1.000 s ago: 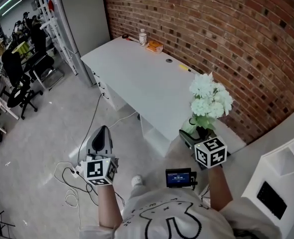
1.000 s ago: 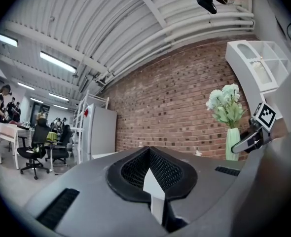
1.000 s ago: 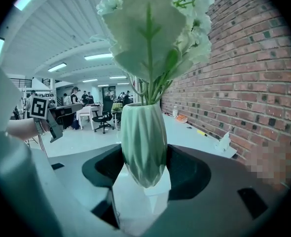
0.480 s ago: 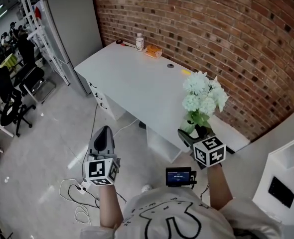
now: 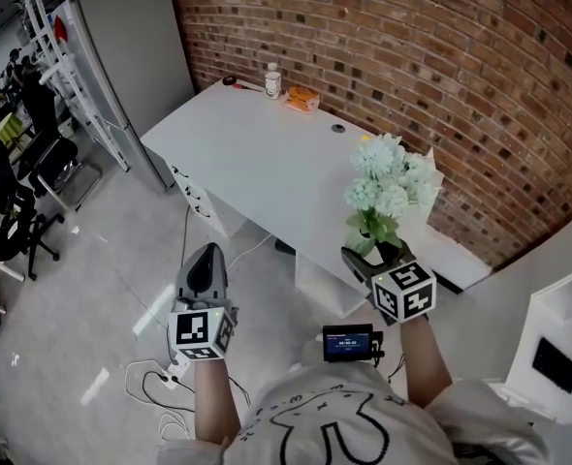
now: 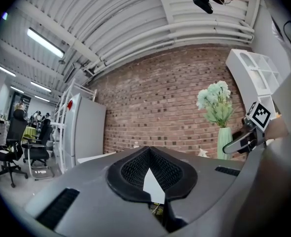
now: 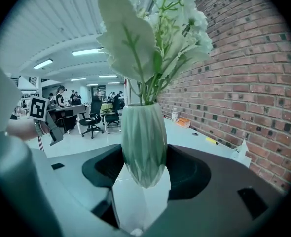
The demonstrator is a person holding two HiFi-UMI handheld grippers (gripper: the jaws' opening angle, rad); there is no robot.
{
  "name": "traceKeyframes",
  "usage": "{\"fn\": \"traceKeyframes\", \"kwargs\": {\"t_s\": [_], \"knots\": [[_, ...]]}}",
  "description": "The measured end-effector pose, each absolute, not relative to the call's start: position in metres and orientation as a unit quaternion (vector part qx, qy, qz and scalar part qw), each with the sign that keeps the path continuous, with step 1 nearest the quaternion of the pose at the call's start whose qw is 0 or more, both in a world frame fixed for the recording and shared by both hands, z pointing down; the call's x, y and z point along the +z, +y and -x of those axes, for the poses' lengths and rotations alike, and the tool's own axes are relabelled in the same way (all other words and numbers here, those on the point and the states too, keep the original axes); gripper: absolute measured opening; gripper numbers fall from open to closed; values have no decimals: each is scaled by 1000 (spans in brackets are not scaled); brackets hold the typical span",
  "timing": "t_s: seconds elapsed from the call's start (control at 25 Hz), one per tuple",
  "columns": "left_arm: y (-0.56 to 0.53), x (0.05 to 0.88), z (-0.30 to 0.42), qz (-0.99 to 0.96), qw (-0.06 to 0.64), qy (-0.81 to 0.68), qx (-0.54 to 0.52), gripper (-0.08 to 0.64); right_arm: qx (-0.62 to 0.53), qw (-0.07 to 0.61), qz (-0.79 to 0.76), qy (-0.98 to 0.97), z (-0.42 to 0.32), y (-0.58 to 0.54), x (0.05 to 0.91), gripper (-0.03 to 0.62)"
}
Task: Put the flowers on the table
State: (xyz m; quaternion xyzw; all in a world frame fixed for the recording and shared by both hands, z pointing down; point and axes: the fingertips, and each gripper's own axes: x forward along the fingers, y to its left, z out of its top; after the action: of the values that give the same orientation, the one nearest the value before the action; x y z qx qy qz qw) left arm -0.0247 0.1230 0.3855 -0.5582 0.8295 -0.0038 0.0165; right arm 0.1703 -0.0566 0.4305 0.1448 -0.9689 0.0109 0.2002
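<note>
Right gripper (image 7: 143, 177) jaws clamp vase (image 7: 144, 142) body; flowers (image 5: 391, 177) top-heavy. Tilt or release near desk (image 5: 257, 158) edge could topple it. Left gripper (image 5: 204, 260) jaws closed, empty, lower left of head view.

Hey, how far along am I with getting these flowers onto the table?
Done: the vase of flowers is picked up, with the right hand-held gripper shut on it. In hand: it hangs in the air by the near edge of the white table. Left: set it on the tabletop and release. The left hand-held gripper is shut and empty.
</note>
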Motion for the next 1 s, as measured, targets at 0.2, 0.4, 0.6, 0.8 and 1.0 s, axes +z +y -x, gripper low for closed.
{"fn": "traceKeyframes", "kwargs": {"t_s": [0.2,0.4,0.6,0.8,1.0], "knots": [[113,386,51,557,14,830,0,12,7,209,-143,-967,-146,-66,432,247],[94,389,76,561,14,828,-2,12,17,207,-152,-966,-123,-88,437,247],[72,393,108,566,12,824,-4,12,21,206,-153,-966,-93,-108,442,247],[40,386,149,573,16,819,0,12,30,206,-161,-965,-57,-134,443,247],[3,383,190,582,12,813,1,12,35,205,-174,-963,-22,-166,444,247]]}}
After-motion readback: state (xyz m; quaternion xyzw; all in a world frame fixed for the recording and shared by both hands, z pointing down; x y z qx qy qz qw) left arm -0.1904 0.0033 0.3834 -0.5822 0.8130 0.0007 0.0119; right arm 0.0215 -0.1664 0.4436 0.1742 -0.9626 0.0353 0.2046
